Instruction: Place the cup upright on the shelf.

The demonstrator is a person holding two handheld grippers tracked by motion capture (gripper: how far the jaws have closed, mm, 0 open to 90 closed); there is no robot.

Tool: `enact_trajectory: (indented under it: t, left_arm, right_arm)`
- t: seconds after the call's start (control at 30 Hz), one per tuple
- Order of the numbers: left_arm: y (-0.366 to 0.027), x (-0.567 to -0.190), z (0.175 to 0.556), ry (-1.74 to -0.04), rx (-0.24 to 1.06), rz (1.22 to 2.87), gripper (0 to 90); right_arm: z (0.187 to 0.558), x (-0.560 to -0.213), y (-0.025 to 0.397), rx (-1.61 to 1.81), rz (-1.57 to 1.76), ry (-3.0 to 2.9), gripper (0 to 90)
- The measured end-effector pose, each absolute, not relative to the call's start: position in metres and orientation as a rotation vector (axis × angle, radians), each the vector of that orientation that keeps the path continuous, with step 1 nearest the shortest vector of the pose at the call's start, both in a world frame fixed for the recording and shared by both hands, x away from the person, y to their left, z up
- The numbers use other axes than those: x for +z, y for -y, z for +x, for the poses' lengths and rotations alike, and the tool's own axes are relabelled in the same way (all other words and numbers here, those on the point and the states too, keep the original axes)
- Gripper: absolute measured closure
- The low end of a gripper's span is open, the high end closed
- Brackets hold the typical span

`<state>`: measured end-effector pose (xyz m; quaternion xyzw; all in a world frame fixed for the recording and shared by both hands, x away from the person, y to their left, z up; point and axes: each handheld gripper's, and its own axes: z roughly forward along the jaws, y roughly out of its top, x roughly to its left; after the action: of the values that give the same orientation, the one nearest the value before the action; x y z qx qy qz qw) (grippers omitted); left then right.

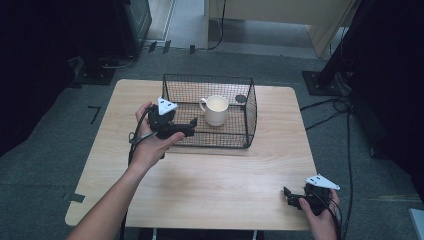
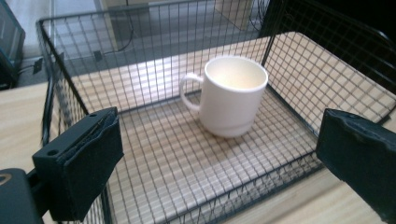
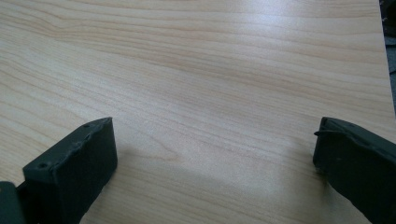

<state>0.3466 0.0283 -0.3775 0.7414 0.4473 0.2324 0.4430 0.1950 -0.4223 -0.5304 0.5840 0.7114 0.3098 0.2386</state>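
- High view: a light wooden table (image 1: 200,185) with rounded corners sits mid-frame on a grey carpeted floor (image 1: 45,165). A black wire-mesh basket (image 1: 248,107) stands on the table's far half, just above the centre of the frame. Inside it a white ceramic mug (image 1: 216,110) stands upright, its handle to the left in the frame, near the basket's middle.
- High view: the left gripper (image 1: 187,127), held in the person's left hand (image 1: 150,145), is left of centre at the basket's near left corner and points right, along the basket's front edge. Its jaws look spread, though they are small here. The right gripper (image 1: 290,196), in the right hand (image 1: 320,217), sits at the lower right, over the table's near right corner, well apart from the basket.
- Left gripper view: the two black jaws are spread wide at the lower left and lower right, holding nothing. Between them, in the upper middle, the mug stands on the basket (image 2: 46,79) floor, apart from both jaws.
- Right gripper view: the black jaws are spread wide at the lower corners, nothing between them; bare table (image 3: 210,70) lies beyond.
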Motion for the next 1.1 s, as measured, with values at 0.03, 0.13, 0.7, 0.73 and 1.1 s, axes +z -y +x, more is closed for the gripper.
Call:
enact_trajectory:
  t: [0.03,0.13,0.7,0.73,1.1]
  left_arm:
    - [-0.030,-0.380,0.344,-1.113,0.585,1.840,1.3]
    - [-0.039,-0.391,0.332,-1.122,0.594,1.857,0.0]
    - [-0.094,-0.449,0.285,-1.221,0.640,1.882,0.0]
    - [-0.097,-0.453,0.283,-1.233,0.648,1.888,0.0]
    - [-0.134,-0.495,0.271,-1.369,0.637,1.914,0.0]
  right_arm:
    - [0.195,-0.530,0.422,0.849,1.600,-1.948,0.0]
    - [0.195,-0.530,0.422,0.849,1.600,-1.948,0.0]
    - [0.195,-0.530,0.422,0.849,1.600,-1.948,0.0]
    - [0.195,-0.530,0.422,0.849,1.600,-1.948,0.0]
    - [0.195,-0.530,0.422,0.847,1.597,-1.950,0.0]
